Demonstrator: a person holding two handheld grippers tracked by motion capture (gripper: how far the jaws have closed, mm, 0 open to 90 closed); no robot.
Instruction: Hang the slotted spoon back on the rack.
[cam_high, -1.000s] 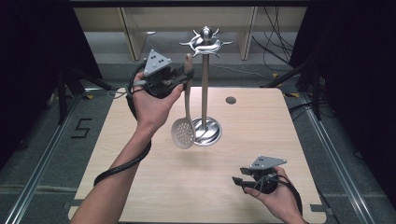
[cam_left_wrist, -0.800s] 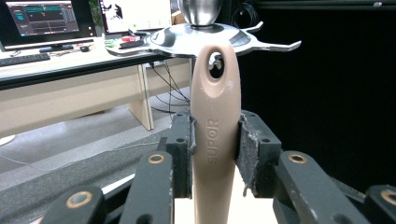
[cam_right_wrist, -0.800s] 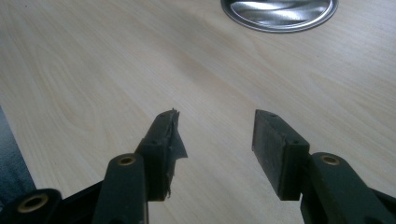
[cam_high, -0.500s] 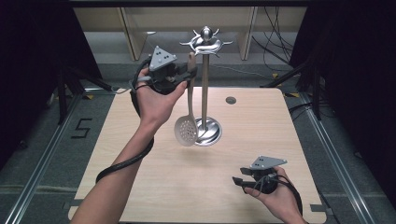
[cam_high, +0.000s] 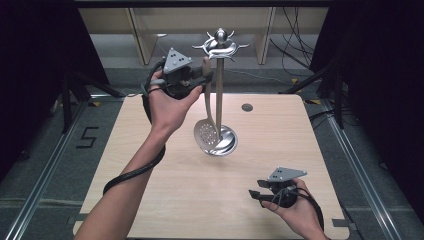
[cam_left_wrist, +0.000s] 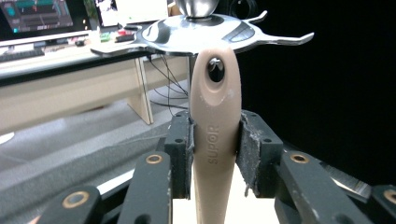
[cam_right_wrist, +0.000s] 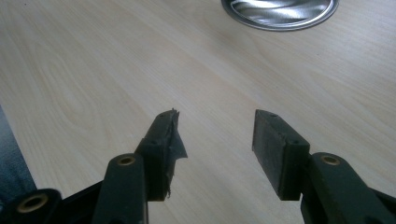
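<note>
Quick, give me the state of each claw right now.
Left claw: closed on the beige handle of the slotted spoon, held up by the hook stand.
Right claw: open, holding nothing, low over the table.

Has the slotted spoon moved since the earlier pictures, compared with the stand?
Yes. The slotted spoon, held in the left tongs, now hangs closer to the stand, its bowl over the stand's base.

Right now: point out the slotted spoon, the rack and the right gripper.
slotted spoon (cam_left_wrist: 215, 135): left gripper view, on its beige handle.
rack (cam_high: 219, 82): high view, on its upright pole.
right gripper (cam_right_wrist: 215, 140): right gripper view, midway between its open jaws.
</note>
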